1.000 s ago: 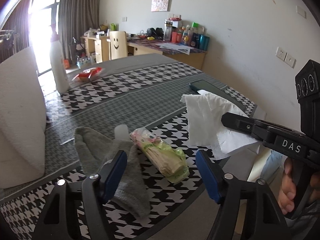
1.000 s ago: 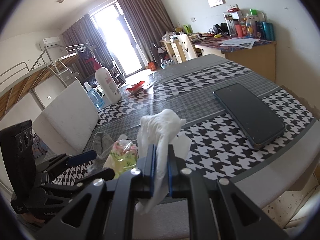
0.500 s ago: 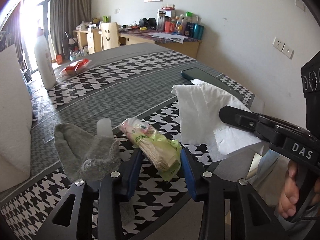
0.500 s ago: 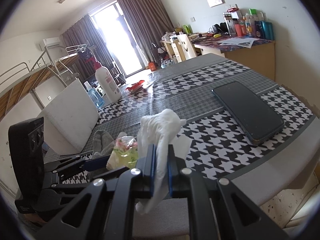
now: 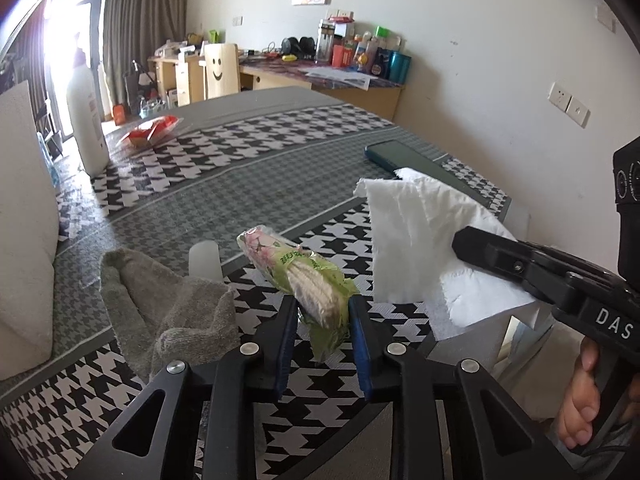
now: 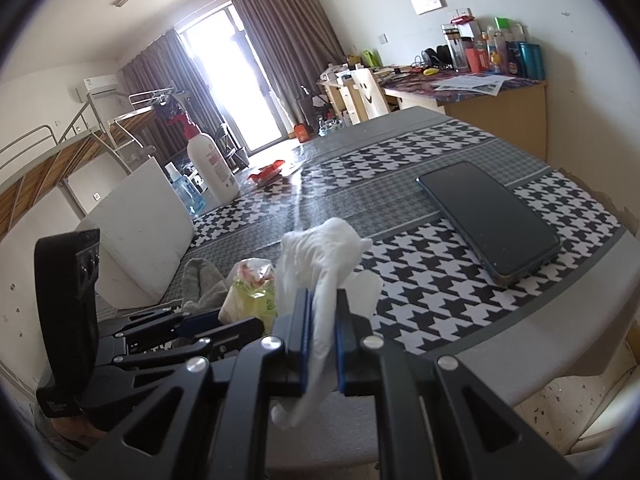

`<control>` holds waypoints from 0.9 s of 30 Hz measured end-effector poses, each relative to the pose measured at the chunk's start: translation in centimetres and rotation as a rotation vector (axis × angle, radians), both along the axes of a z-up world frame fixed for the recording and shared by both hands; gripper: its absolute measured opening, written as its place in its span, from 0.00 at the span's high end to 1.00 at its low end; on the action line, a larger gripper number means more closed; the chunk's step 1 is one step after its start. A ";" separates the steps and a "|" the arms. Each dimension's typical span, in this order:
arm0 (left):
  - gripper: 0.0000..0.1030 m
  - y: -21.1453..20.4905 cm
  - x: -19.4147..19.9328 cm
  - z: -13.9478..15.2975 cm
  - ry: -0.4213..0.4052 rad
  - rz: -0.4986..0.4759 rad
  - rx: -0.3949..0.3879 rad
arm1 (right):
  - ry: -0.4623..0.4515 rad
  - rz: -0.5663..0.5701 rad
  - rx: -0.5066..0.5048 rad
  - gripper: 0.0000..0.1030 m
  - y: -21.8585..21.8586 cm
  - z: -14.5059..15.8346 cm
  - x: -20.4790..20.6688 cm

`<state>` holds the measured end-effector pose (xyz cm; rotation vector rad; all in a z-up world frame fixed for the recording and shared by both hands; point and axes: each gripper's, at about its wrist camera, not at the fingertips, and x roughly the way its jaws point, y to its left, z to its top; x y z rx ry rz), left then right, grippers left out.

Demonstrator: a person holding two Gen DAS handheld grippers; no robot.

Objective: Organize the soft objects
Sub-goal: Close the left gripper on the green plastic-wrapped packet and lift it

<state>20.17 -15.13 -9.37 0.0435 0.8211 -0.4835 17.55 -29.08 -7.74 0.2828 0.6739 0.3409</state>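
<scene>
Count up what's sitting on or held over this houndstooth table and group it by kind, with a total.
Soft items: 3 — grey knitted sock, green plastic tissue pack, crumpled white paper tissue
Bottles: 2 — tall white pump bottle, small blue bottle
Phones: 1 — dark smartphone
Wrappers: 1 — red snack packet
Foam blocks: 1 — white foam slab
Total: 8

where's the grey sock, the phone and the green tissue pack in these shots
grey sock (image 5: 176, 312), left wrist view, middle of the bunched fabric
phone (image 6: 488, 216), right wrist view, centre of the dark screen
green tissue pack (image 5: 308, 276), left wrist view, wrapper just above the left gripper's pads
</scene>
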 end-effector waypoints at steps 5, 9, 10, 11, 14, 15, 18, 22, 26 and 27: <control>0.75 0.5 -0.5 0.4 -0.018 0.003 -0.006 | -0.010 0.007 -0.005 0.87 0.4 0.4 -0.1; 0.76 1.1 -0.8 0.8 -0.030 0.007 -0.020 | -0.018 0.008 -0.006 0.87 0.6 0.6 -0.1; 0.76 1.2 -0.9 0.9 -0.032 0.007 -0.025 | -0.019 0.008 -0.007 0.87 0.7 0.6 -0.1; 0.76 1.3 -1.0 1.0 -0.036 0.008 -0.025 | -0.020 0.010 -0.006 0.87 0.9 0.7 -0.1; 0.76 1.9 -1.3 1.4 -0.057 0.019 -0.024 | -0.026 0.016 -0.006 0.87 1.3 0.9 -0.2; 0.76 2.1 -1.5 1.6 -0.069 0.023 -0.020 | -0.029 0.017 -0.006 0.87 1.4 1.0 -0.2; 0.76 2.7 -1.8 2.0 -0.089 0.032 -0.019 | -0.044 0.013 -0.002 0.87 1.8 1.3 -0.3; 0.76 3.7 -2.2 2.8 -0.122 0.041 -0.023 | -0.060 0.022 -0.009 0.87 2.6 1.8 -0.4; 0.76 4.5 -2.6 3.4 -0.144 0.054 -0.021 | -0.068 0.033 -0.020 0.87 3.3 2.3 -0.4; 0.76 4.6 -2.7 3.5 -0.150 0.058 -0.020 | -0.073 0.036 -0.022 0.87 3.5 2.5 -0.4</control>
